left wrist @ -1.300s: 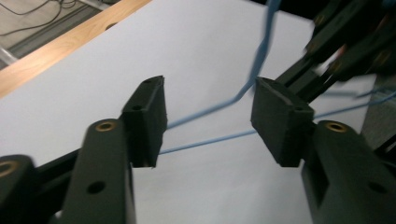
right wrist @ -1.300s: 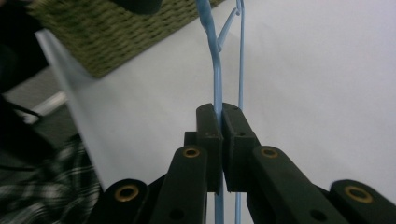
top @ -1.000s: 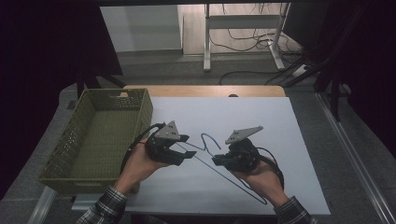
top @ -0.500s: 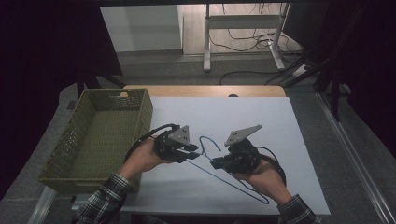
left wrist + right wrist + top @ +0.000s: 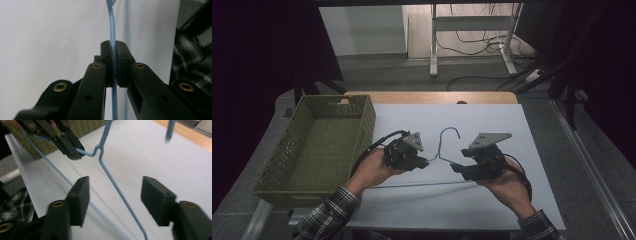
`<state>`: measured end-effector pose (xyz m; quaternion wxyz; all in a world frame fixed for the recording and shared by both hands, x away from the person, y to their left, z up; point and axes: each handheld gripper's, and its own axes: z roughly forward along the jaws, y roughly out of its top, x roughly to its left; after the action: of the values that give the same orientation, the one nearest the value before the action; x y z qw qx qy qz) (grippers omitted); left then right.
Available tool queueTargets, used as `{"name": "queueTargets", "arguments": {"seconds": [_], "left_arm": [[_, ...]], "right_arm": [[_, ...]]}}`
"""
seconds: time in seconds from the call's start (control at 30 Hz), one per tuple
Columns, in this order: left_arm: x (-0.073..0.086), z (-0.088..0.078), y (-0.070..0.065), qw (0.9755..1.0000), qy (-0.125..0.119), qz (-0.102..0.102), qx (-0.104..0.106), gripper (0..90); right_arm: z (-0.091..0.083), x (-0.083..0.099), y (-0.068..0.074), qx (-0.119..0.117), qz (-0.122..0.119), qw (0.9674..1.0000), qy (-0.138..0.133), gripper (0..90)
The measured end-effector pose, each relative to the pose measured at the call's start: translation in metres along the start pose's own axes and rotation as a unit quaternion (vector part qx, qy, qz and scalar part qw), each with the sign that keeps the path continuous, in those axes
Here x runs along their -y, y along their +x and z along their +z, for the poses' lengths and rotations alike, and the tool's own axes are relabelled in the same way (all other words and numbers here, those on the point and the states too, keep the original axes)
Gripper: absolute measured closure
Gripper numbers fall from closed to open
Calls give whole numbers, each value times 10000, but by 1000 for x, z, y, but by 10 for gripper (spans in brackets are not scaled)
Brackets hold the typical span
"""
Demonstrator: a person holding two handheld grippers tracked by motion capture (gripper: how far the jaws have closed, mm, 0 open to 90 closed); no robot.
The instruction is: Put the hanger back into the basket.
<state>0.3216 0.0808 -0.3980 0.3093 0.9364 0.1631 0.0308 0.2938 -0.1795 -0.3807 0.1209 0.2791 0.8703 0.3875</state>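
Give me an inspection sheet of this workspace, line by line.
Surface: white table top, wooden strip at its far edge.
Job's things: blue wire hanger; green basket, nothing in it.
Clutter: nothing seen.
Grippers: left gripper shut on the hanger's shoulder; right gripper open, its fingers either side of the hanger's other arm.
Cables: black cable looping from the left gripper.
Surroundings: floor cables beyond the table.

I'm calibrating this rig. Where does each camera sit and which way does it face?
High view: above the person's side, looking forward and down on table; both forearms show.
Left gripper view: rides left tongs, shut on hanger; a sleeve shows.
Right gripper view: rides open right tongs, facing the left tongs.
Shared: all three show the hanger.
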Motion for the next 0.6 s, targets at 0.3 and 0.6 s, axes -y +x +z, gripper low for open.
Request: {"name": "queueTargets", "arguments": {"seconds": [0.3, 0.6], "left_arm": [[4, -13, 7, 9970, -401, -651, -78, 870], [14, -33, 17, 9889, -922, -1163, -14, 871]], "right_arm": [[-17, 7, -6, -26, 229, 9994, -248, 237], [-27, 17, -9, 62, 411, 9983, -408, 231]]}}
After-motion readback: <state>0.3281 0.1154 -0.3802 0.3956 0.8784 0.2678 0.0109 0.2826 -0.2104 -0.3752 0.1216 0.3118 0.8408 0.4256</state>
